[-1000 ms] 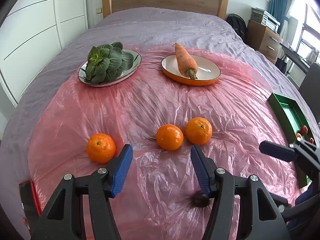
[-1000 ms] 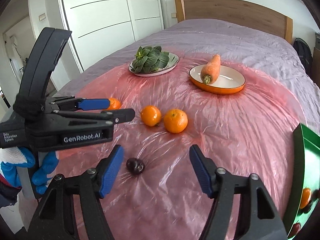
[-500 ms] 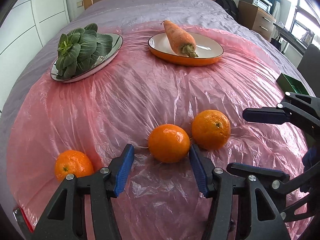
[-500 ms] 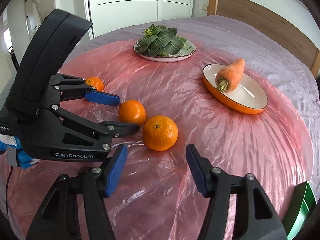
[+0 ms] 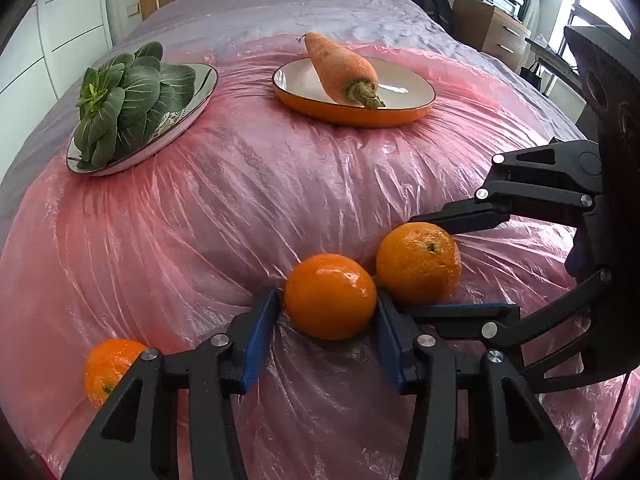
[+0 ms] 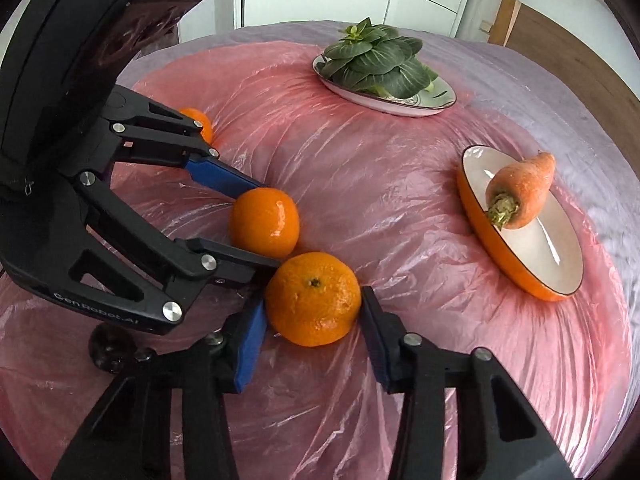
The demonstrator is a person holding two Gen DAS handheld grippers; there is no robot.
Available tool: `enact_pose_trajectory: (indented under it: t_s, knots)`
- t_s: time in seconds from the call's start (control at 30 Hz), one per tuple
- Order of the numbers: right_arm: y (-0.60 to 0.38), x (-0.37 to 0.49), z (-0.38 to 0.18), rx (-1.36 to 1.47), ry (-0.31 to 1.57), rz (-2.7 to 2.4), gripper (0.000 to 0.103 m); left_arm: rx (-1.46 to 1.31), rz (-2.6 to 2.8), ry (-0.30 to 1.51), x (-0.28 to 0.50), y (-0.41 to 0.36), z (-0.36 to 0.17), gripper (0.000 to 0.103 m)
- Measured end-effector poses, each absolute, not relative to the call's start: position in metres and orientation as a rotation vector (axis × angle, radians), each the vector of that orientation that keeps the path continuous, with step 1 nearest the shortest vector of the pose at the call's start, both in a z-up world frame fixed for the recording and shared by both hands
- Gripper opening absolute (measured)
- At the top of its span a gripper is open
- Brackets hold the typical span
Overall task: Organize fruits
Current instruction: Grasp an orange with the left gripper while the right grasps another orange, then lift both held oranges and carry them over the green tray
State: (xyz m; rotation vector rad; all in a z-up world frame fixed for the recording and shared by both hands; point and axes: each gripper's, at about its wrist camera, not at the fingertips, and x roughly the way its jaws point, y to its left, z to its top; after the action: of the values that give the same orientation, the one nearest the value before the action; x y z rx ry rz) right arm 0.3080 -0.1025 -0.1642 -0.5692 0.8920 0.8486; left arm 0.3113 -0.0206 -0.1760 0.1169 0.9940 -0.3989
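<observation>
Three oranges lie on a pink plastic sheet over the bed. My left gripper has its blue pads on both sides of the middle orange, touching it. My right gripper has its pads on both sides of the right orange, touching it. The two oranges sit side by side, nearly touching. Each gripper shows in the other's view: the right gripper and the left gripper. A third orange lies to the left, partly hidden behind my left finger; it also shows in the right wrist view.
A silver plate with a leafy green and an orange plate with a carrot stand farther back. A small dark fruit lies under the left gripper body. A wooden headboard, white wardrobe and desk surround the bed.
Both grippers moved forward and down onto the oranges and narrowed, each now closed around one orange. The green tray has left both views.
</observation>
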Motion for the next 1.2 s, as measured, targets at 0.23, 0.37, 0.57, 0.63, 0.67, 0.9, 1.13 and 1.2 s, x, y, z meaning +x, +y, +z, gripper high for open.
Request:
enact_pose_trajectory:
  t_s: [0.23, 0.37, 0.57, 0.63, 0.67, 0.9, 1.13, 1.2]
  knots:
    - [-0.108, 0.304, -0.164, -0.526, 0.865, 0.85, 0.084, 0.114, -0.414, 0.942, 0.306, -0.019, -0.174, 0.036]
    - [-0.113, 0.301, -0.158, -0.486, 0.858, 0.847, 0.084, 0.082, -0.416, 0.919, 0.301, -0.013, -0.168, 0.036]
    - [-0.122, 0.294, -0.15, -0.424, 0.861, 0.832, 0.084, 0.023, -0.416, 0.904, 0.297, -0.003, -0.158, 0.036]
    - [-0.125, 0.292, -0.147, -0.4, 0.861, 0.823, 0.084, 0.012, -0.412, 0.899, 0.295, -0.001, -0.155, 0.036]
    - [-0.127, 0.291, -0.146, -0.388, 0.862, 0.818, 0.084, 0.005, -0.411, 0.898, 0.295, -0.001, -0.154, 0.036]
    - [-0.139, 0.281, -0.141, -0.309, 0.868, 0.785, 0.084, -0.033, -0.398, 0.892, 0.285, 0.005, -0.146, 0.036]
    - [-0.152, 0.258, -0.133, -0.228, 0.869, 0.749, 0.084, -0.038, -0.401, 0.883, 0.262, 0.003, -0.132, 0.036]
    - [-0.156, 0.25, -0.131, -0.207, 0.871, 0.739, 0.084, -0.04, -0.399, 0.88, 0.256, 0.003, -0.128, 0.036]
